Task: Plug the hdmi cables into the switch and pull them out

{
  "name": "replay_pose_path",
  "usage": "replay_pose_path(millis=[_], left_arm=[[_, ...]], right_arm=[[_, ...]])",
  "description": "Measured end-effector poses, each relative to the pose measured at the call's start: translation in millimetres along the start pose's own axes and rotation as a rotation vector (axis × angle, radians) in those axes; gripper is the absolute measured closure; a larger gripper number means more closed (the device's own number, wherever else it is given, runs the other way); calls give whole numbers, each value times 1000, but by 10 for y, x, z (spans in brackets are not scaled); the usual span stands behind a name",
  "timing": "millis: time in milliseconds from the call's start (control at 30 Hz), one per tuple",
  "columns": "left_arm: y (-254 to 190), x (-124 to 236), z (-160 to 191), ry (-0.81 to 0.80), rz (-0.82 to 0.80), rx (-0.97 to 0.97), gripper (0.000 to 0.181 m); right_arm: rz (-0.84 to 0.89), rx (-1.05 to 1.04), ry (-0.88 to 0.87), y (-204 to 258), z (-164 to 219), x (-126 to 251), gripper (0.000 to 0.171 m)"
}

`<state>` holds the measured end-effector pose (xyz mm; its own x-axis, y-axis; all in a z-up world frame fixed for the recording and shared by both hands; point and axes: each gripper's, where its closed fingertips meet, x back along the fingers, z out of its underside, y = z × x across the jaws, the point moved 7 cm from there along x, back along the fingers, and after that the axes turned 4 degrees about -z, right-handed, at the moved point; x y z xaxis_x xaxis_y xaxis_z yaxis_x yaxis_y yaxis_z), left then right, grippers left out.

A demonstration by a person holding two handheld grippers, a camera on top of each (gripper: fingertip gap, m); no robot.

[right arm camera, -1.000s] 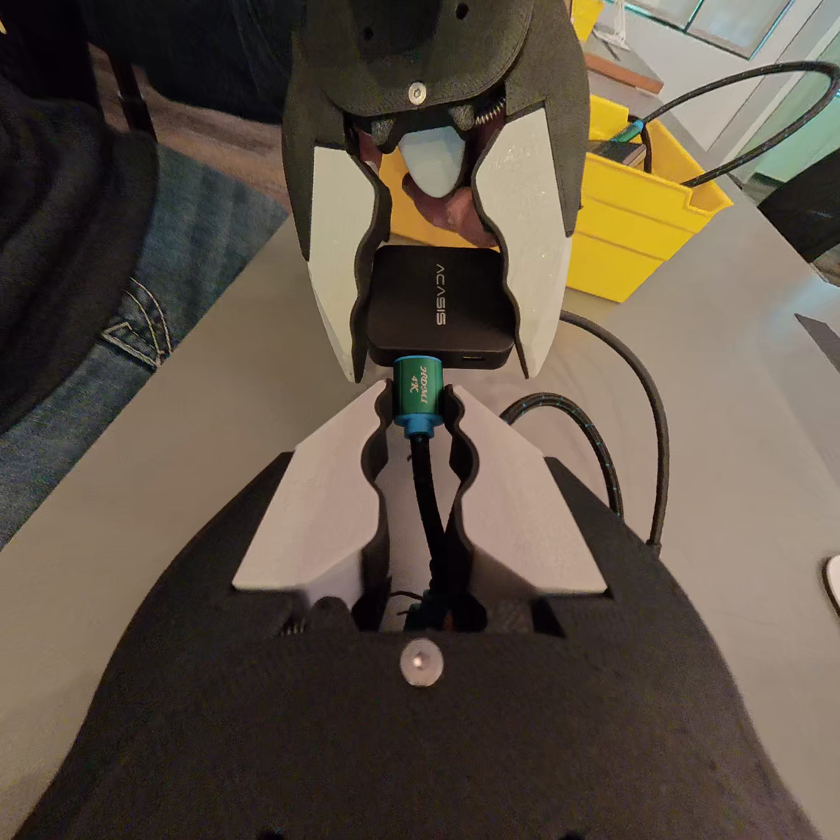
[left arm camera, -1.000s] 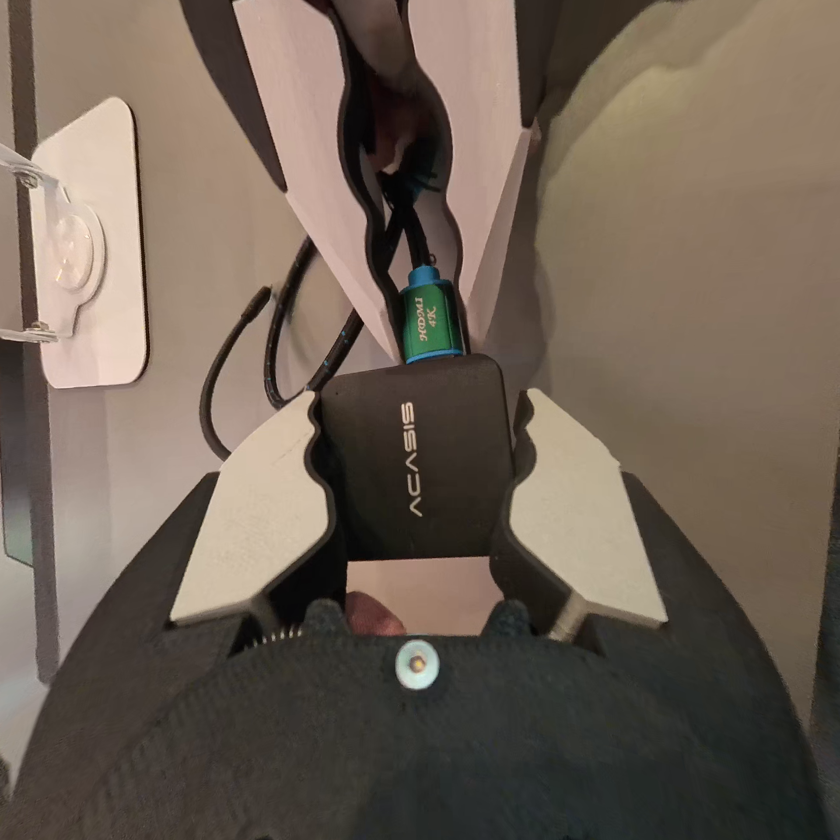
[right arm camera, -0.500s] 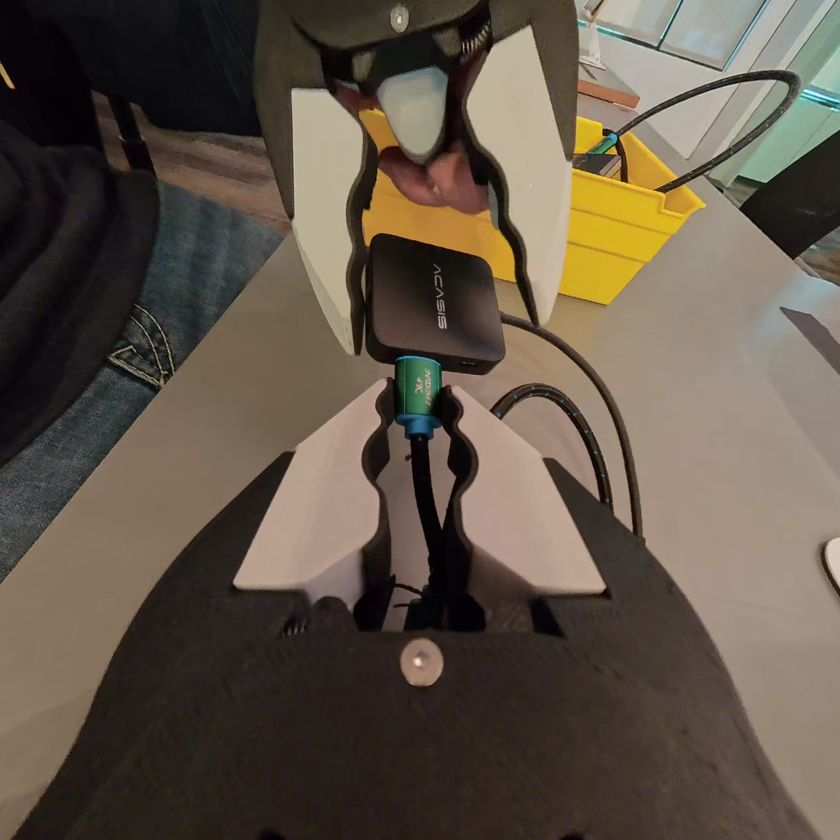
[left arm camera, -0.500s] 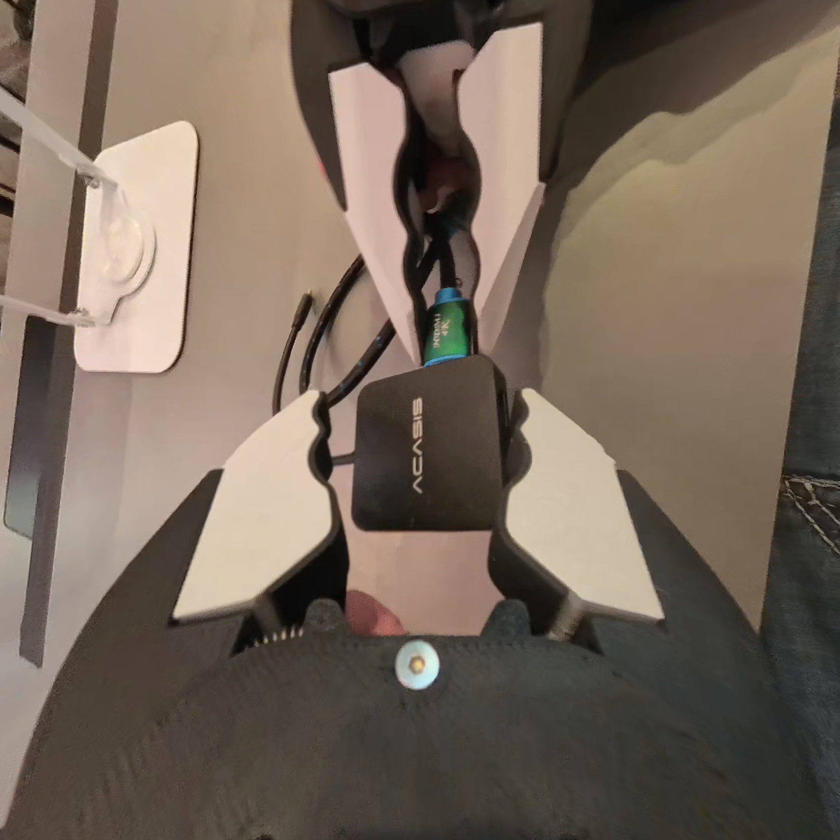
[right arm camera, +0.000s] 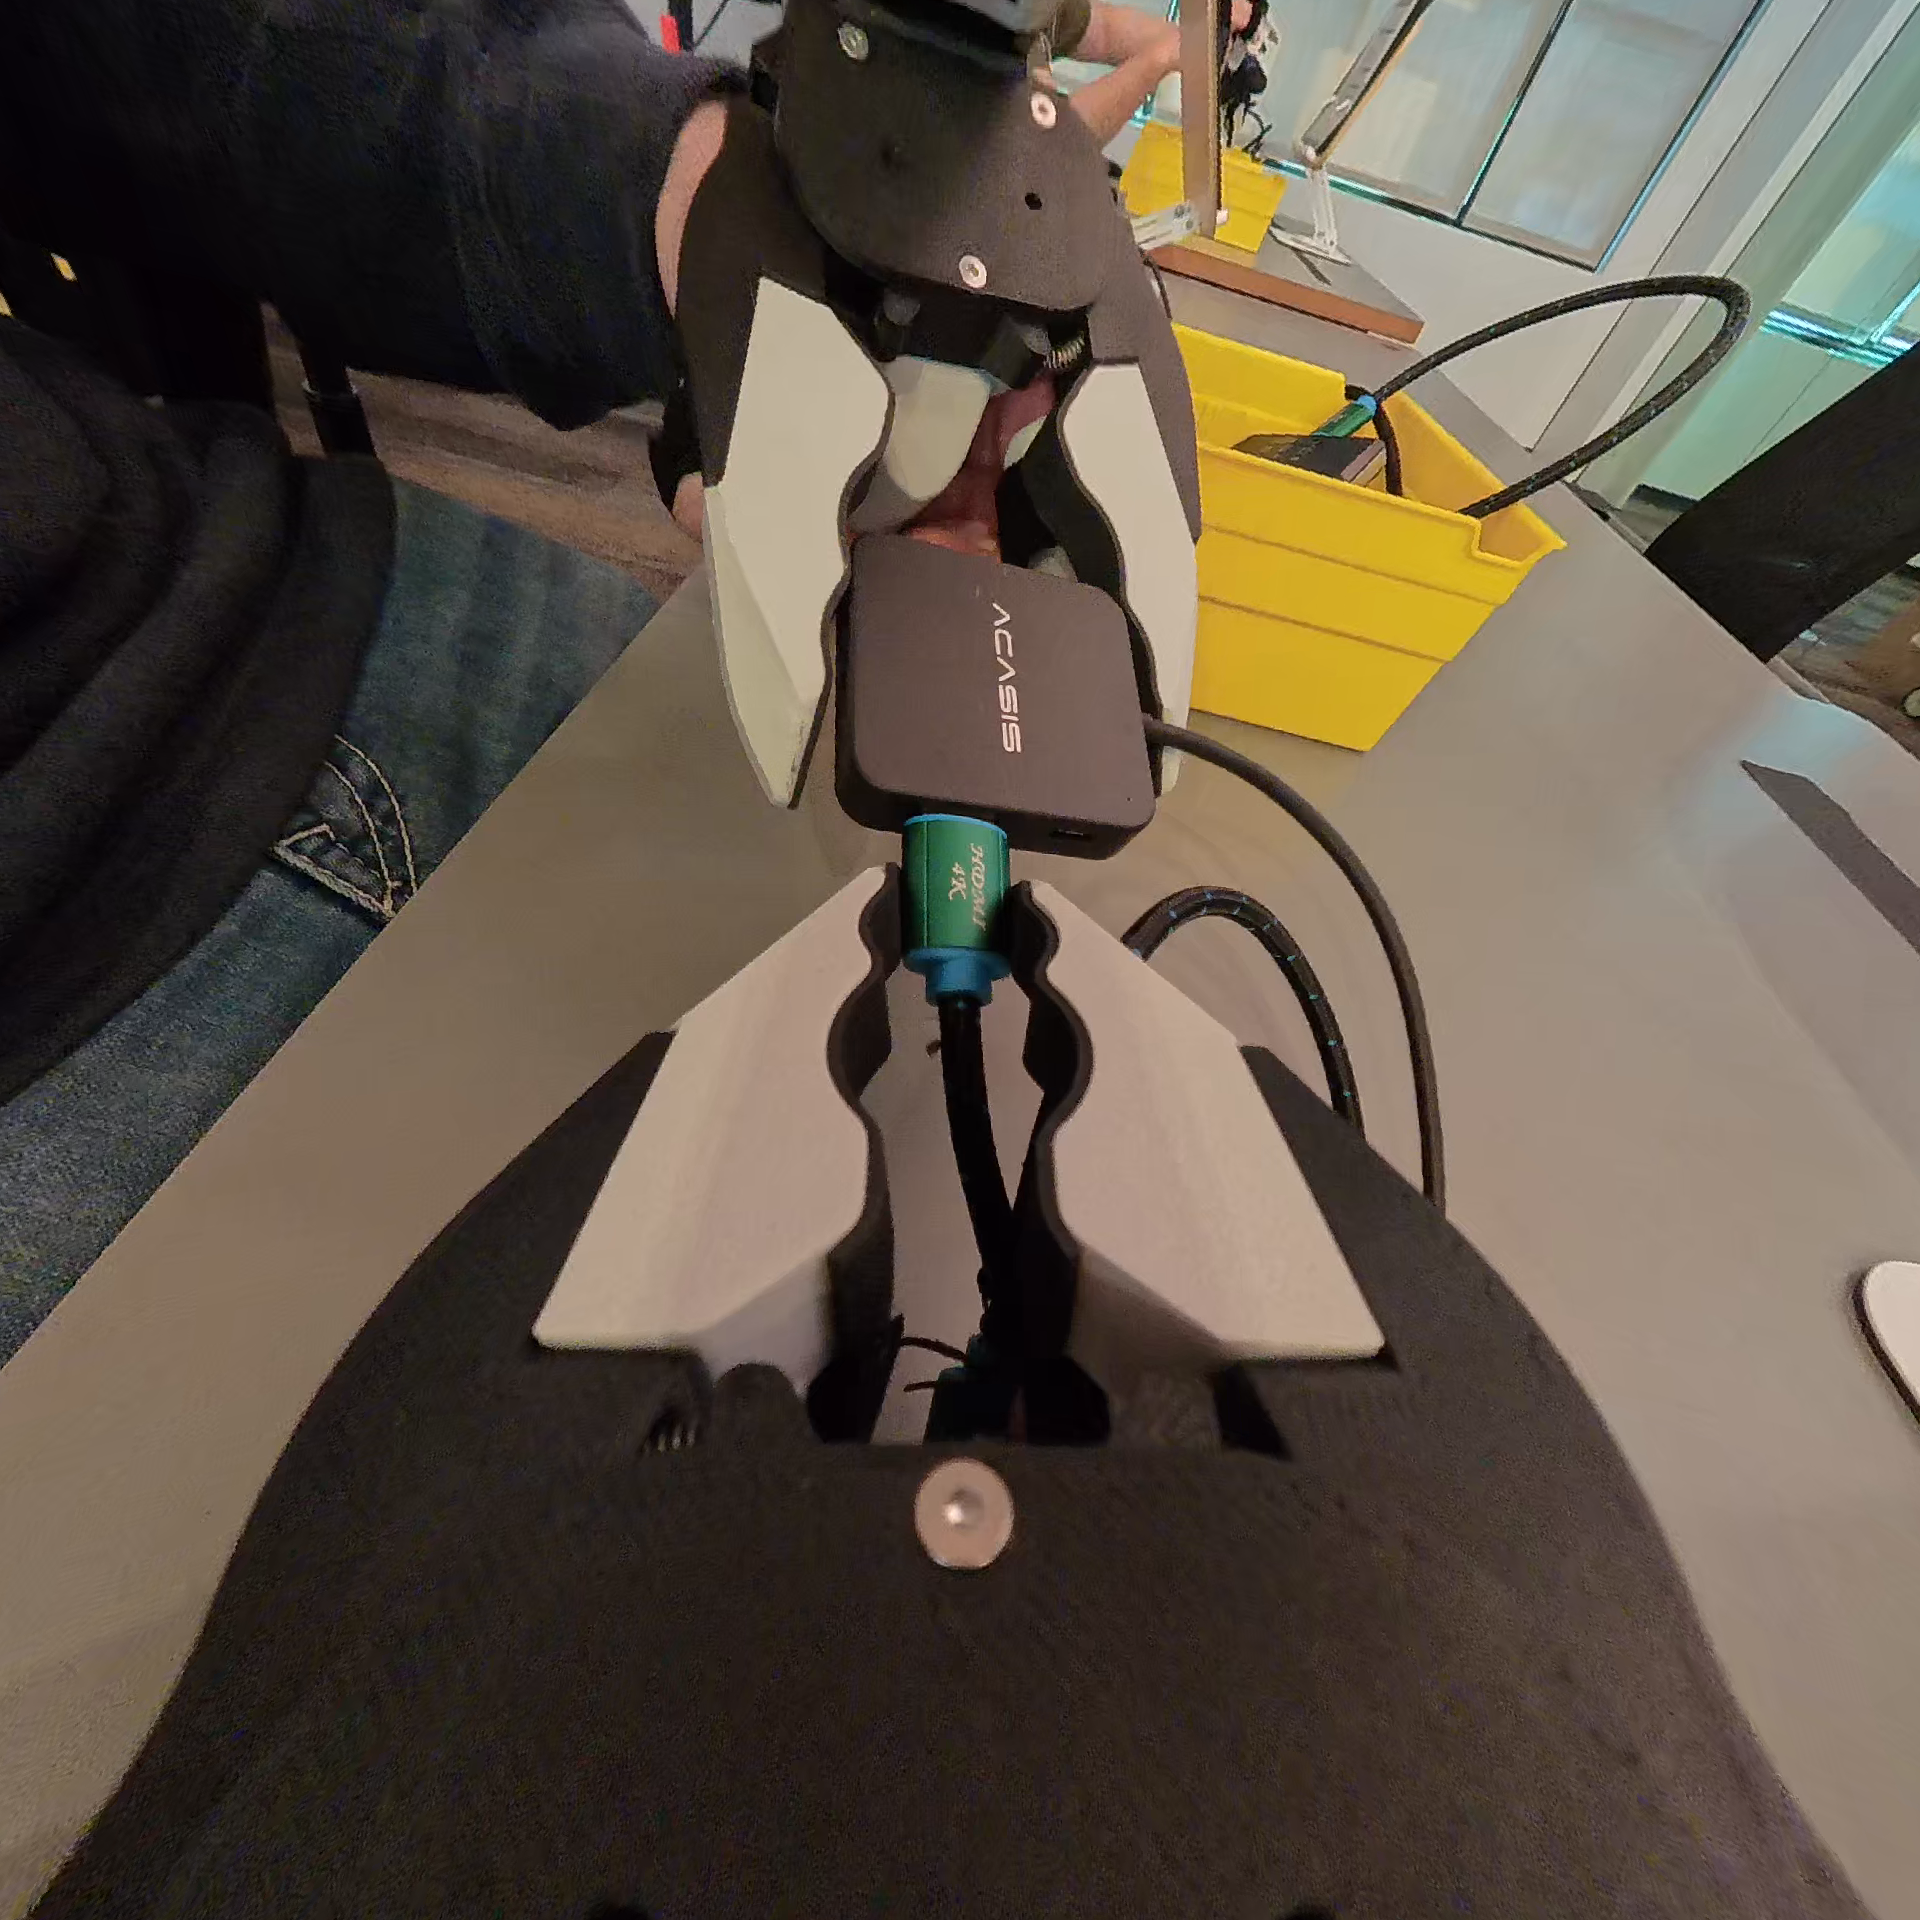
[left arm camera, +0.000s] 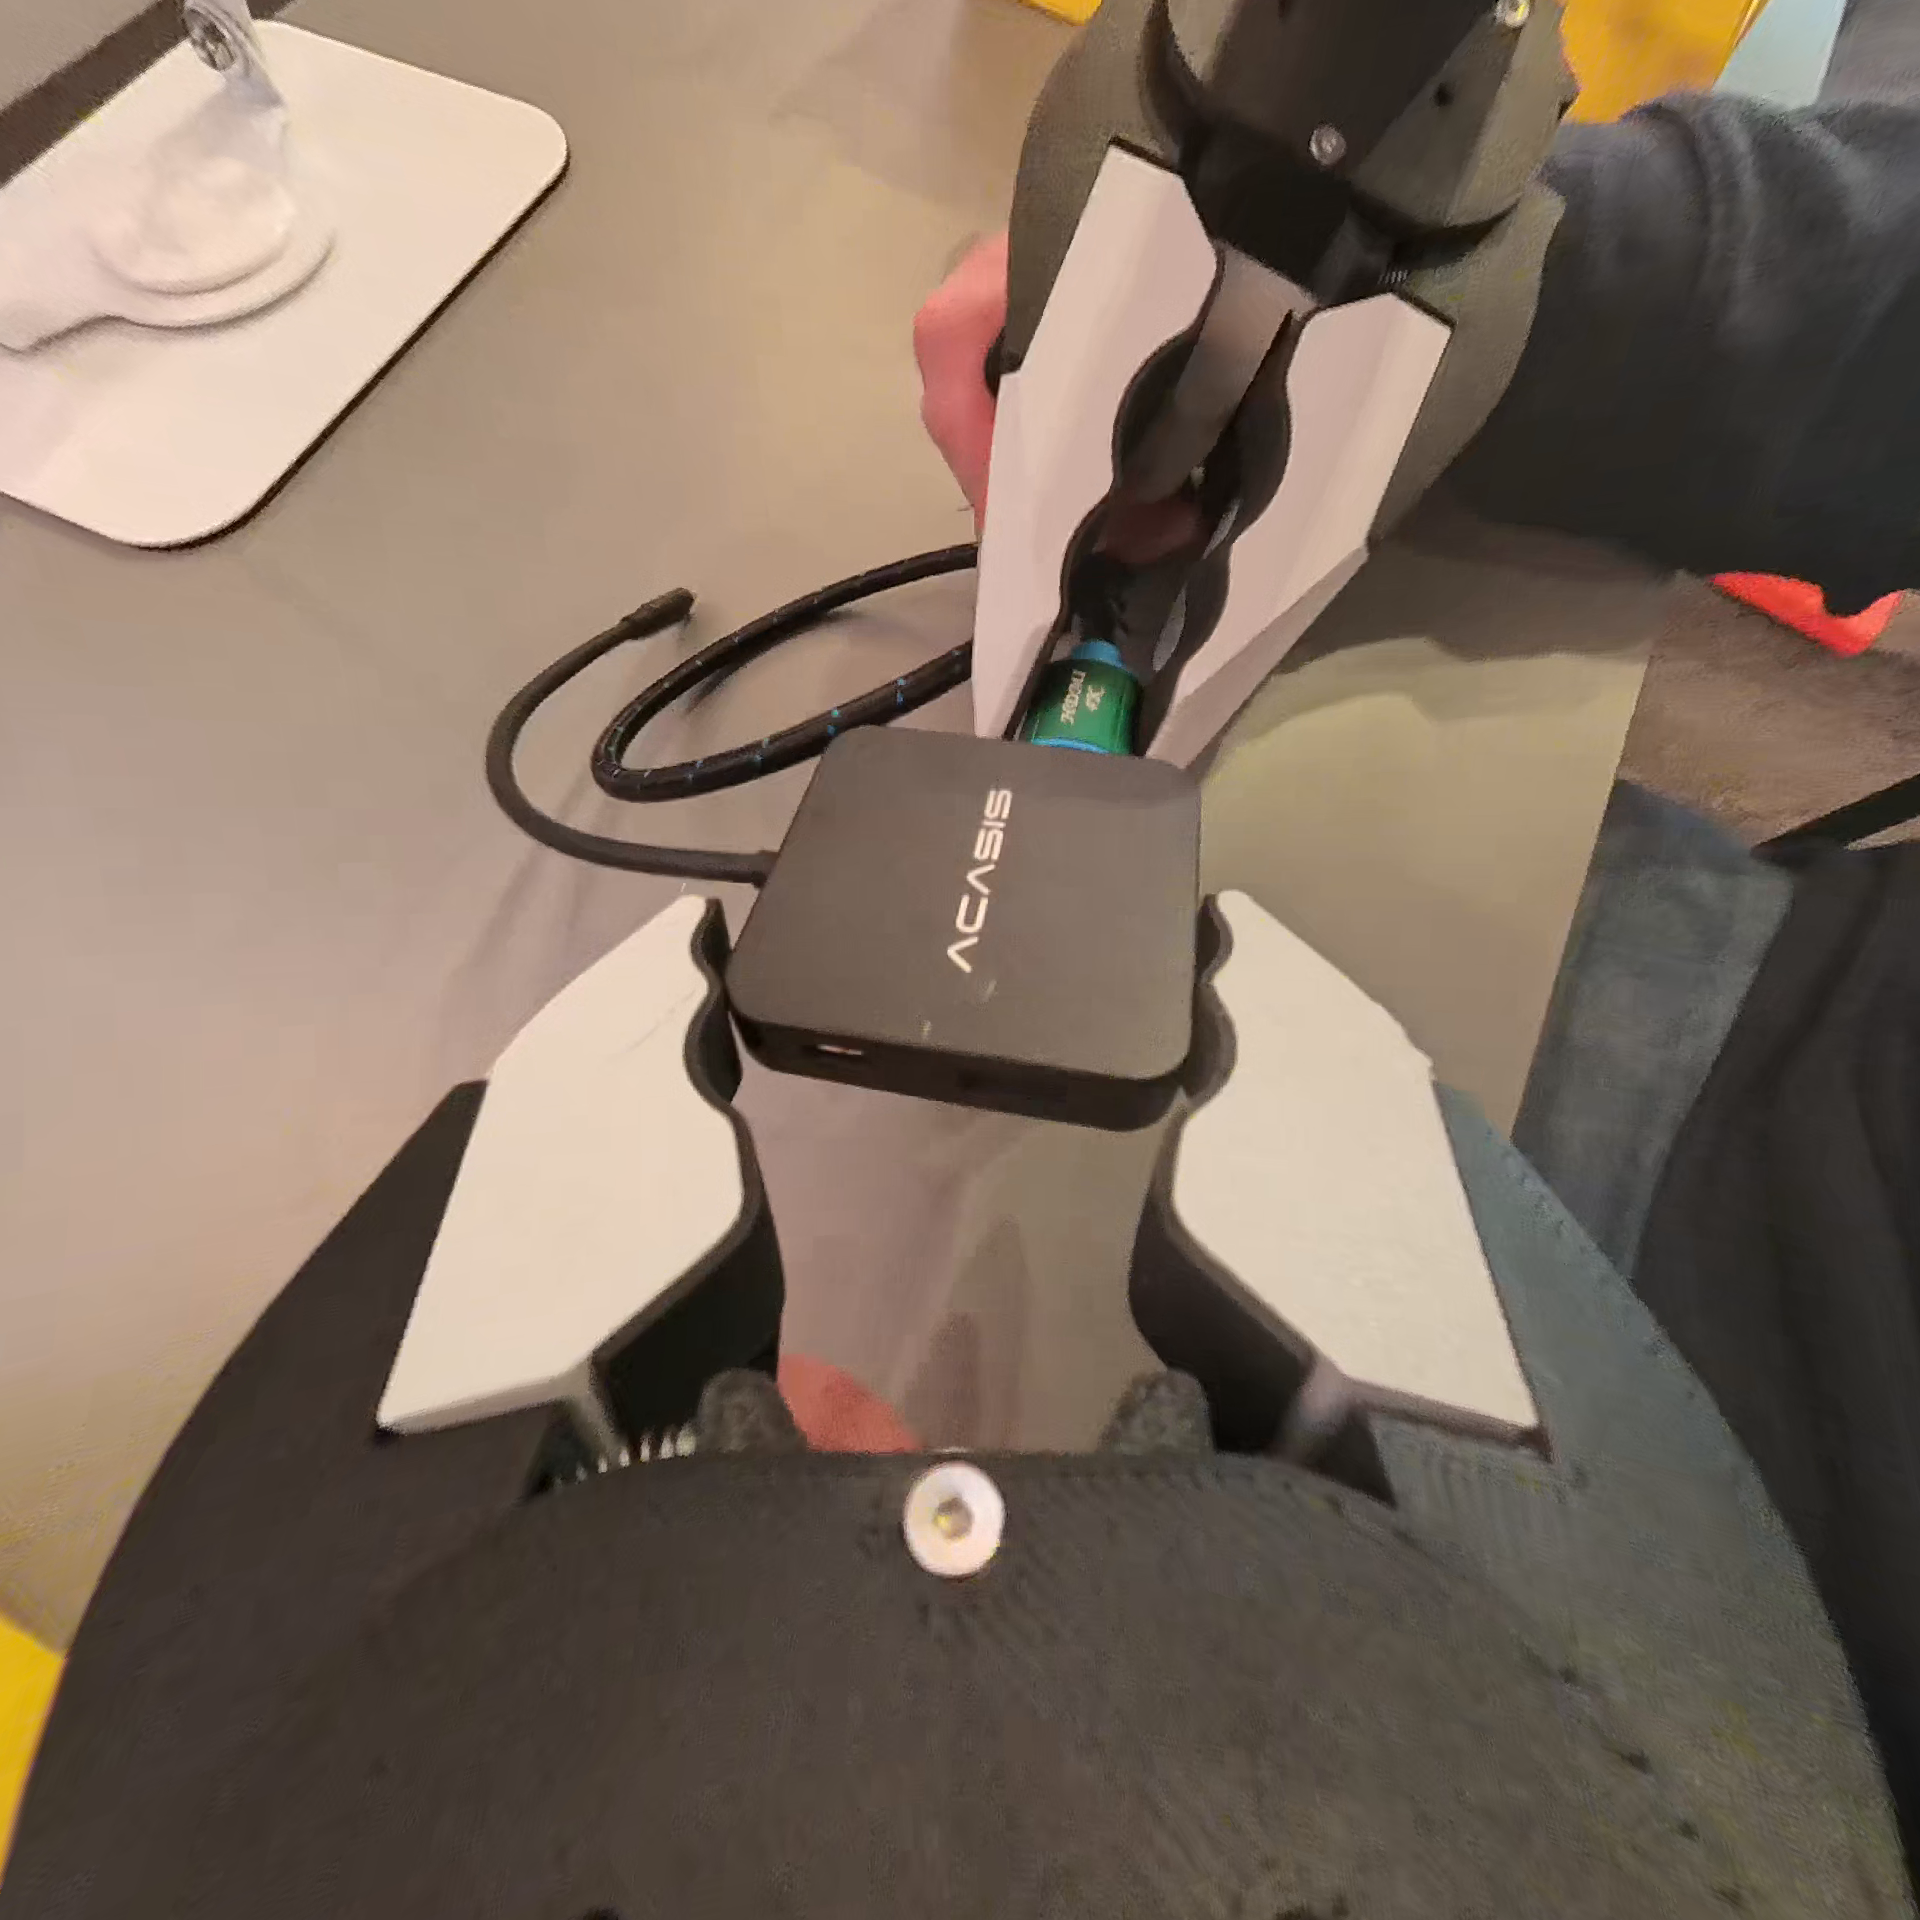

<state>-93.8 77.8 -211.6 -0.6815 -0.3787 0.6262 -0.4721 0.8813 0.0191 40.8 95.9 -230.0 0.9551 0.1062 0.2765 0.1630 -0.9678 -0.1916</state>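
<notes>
The black switch (left arm camera: 966, 904) sits between the fingers of my left gripper (left arm camera: 961, 909), which is shut on its two sides and holds it tilted above the grey table (left arm camera: 416, 727). A green HDMI plug (right arm camera: 951, 894) is seated in the switch's (right arm camera: 987, 686) port. My right gripper (right arm camera: 954, 888) is shut on that plug, and its braided cable (right arm camera: 1309, 987) runs back between the fingers. In the left wrist view the right gripper (left arm camera: 1086, 732) comes in from above, closed on the plug (left arm camera: 1081, 707). The left gripper (right arm camera: 977, 779) shows opposite in the right wrist view.
The switch's own thin black lead (left arm camera: 540, 810) and the braided cable (left arm camera: 748, 769) loop on the table to the left. A white stand base (left arm camera: 260, 260) lies at the far left. A yellow bin (right arm camera: 1340, 582) holds another box and cable. The person's legs are beside the table edge. Both grippers' tips are close together, under 4 cm apart.
Both grippers swung together and the switch, with the plug still in it, tilted up. The left fingers showed a gap on one side half a second ago and now touch both sides.
</notes>
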Motion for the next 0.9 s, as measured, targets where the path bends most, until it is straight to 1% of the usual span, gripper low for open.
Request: replay_pose_path(millis=[100,300,433,633,733,800,900], left_arm=[[3,2,-1,-23,29,41,98],[-14,30,-92,-107,-8,31,99],[-9,29,-102,-149,12,77,99],[-26,37,-109,-153,3,50,100],[-29,34,-118,-177,0,65,100],[-39,21,-117,-193,-3,70,100],[-55,21,-134,-221,-2,79,100]], right_arm=[[-7,-7,-11,3,-8,9,154],[-4,-42,-51,-25,-33,57,153],[-9,-60,-68,-29,-42,71,153],[-25,-86,-73,-24,-39,74,153],[-15,-117,-91,-51,-45,93,144],[-15,-134,-101,-58,-47,108,142],[-7,-122,-63,-53,-30,123,139]])
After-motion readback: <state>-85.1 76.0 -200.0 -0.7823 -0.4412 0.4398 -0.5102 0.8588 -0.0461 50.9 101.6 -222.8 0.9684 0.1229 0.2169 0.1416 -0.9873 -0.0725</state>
